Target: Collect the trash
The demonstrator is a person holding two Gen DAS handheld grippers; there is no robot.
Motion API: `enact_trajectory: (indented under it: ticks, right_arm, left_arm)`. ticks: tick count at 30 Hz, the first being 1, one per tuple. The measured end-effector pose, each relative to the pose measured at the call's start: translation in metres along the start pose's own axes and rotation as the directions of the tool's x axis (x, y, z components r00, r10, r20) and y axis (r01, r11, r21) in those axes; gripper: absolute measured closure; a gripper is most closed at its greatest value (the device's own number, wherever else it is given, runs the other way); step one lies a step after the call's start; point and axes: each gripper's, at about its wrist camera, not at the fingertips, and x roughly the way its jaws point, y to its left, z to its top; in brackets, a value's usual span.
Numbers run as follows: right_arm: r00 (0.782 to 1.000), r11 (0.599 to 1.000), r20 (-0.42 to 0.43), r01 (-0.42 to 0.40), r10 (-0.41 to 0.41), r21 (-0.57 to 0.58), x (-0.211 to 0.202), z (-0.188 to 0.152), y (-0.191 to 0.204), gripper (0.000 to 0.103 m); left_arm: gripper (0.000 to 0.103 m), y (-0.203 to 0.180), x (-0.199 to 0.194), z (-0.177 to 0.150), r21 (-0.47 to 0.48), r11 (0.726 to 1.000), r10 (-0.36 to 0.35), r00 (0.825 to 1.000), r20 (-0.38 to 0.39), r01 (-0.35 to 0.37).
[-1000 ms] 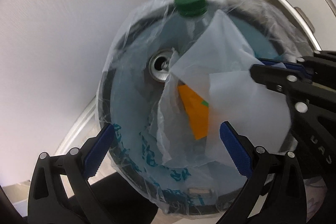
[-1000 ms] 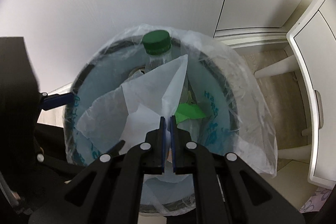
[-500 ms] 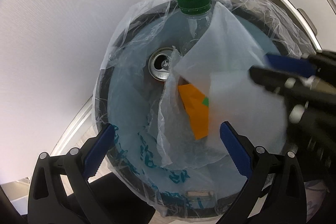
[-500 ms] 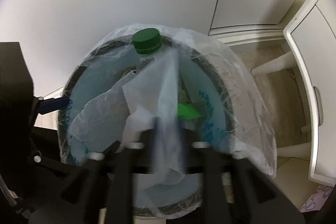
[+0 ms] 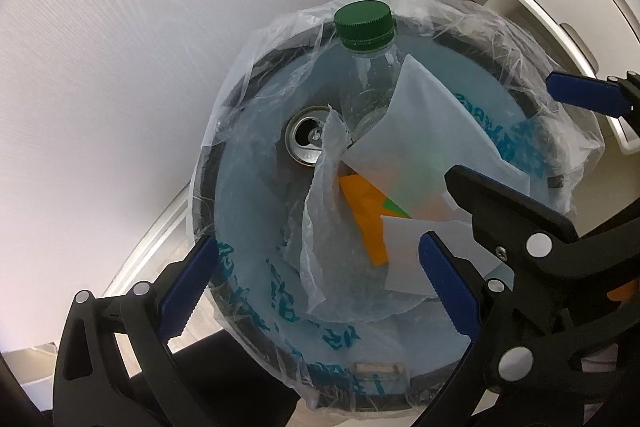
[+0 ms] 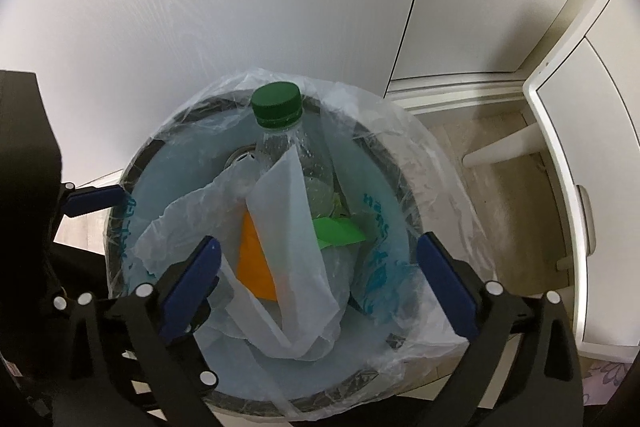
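A round bin [image 5: 240,315] [image 6: 384,155] lined with a clear bag stands against a white wall. Inside it stand a clear bottle with a green cap [image 5: 363,21] [image 6: 277,105] and an open drink can [image 5: 306,139]. A thin white plastic bag [image 5: 432,143] [image 6: 292,227] lies loose in the bin over an orange piece [image 5: 366,219] [image 6: 254,263] and a green scrap [image 6: 338,231]. My left gripper [image 5: 316,287] is open and empty above the bin's near side. My right gripper [image 6: 320,279] is open and empty above the white bag; it also shows in the left wrist view [image 5: 520,155].
A white wall with a skirting board runs behind the bin. White cabinet doors [image 6: 600,131] stand at the right, with a white furniture leg [image 6: 504,147] on the beige floor. A dark object [image 6: 24,163] is at the left edge.
My right gripper was shut on the white plastic bag; it has opened and let the bag drop into the bin. Both views have pulled back a little.
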Motion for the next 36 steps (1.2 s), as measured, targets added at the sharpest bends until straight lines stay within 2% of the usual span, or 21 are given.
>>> enact_trajectory:
  ticks: [15,17,24,30,36]
  right_arm:
    - [0.997,0.999,0.061,0.039,-0.039,0.001,-0.035,-0.005,-0.003,0.007]
    - [0.996,0.999,0.075,0.044,-0.045,0.007,-0.045,-0.006,-0.004,0.007]
    - [0.986,0.998,0.162,0.034,-0.042,0.049,-0.088,-0.011,-0.022,0.007]
    - [0.976,0.996,0.212,0.022,-0.041,0.092,-0.116,-0.020,-0.032,0.007]
    - [0.966,0.992,0.256,0.015,-0.046,0.122,-0.133,-0.023,-0.038,0.007]
  left_arm:
    - [0.006,-0.012,-0.026,-0.004,0.005,1.000,0.023,0.998,0.064,-0.024]
    - [0.006,-0.012,-0.035,-0.004,-0.009,1.000,0.001,0.996,0.085,0.000]
    - [0.006,-0.017,-0.074,-0.007,-0.002,1.000,0.012,0.984,0.177,-0.012]
    - [0.006,-0.023,-0.111,-0.003,-0.042,0.998,0.061,0.961,0.271,-0.052]
    - [0.006,-0.018,-0.130,-0.010,-0.088,0.995,0.078,0.954,0.288,-0.054]
